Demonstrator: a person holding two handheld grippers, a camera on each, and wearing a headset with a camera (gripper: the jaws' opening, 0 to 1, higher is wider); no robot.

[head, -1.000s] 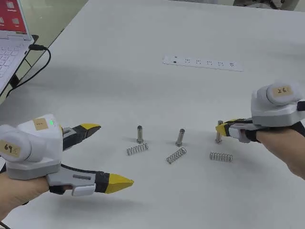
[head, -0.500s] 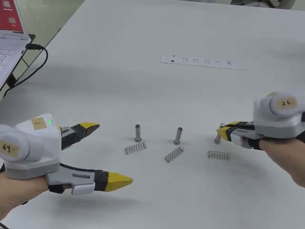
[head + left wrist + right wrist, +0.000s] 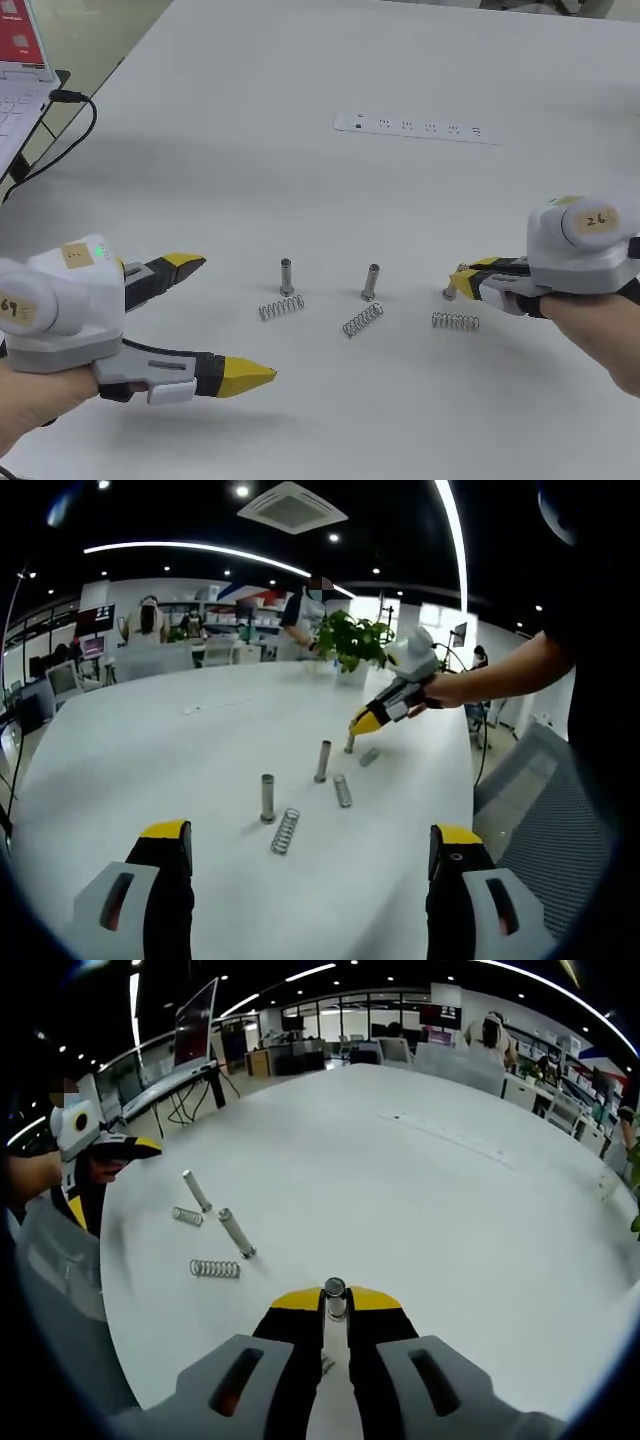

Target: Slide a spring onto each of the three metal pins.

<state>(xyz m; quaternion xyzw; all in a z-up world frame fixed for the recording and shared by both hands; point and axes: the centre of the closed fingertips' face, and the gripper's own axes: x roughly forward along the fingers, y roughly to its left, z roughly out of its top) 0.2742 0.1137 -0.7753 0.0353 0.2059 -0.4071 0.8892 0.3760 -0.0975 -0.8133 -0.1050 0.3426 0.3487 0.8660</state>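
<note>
The left tool point(image 3: 225, 318), labelled "69", hovers over the desk point(image 3: 300, 190) with jaws wide apart. The right tool point(image 3: 462, 285), labelled "26", points left, clamped on the rightmost pin point(image 3: 335, 1298).

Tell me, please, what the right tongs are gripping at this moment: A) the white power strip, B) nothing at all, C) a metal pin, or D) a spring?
C: in the right gripper view, the right tongs are shut around a metal pin, whose round top shows between the yellow tips.
</note>
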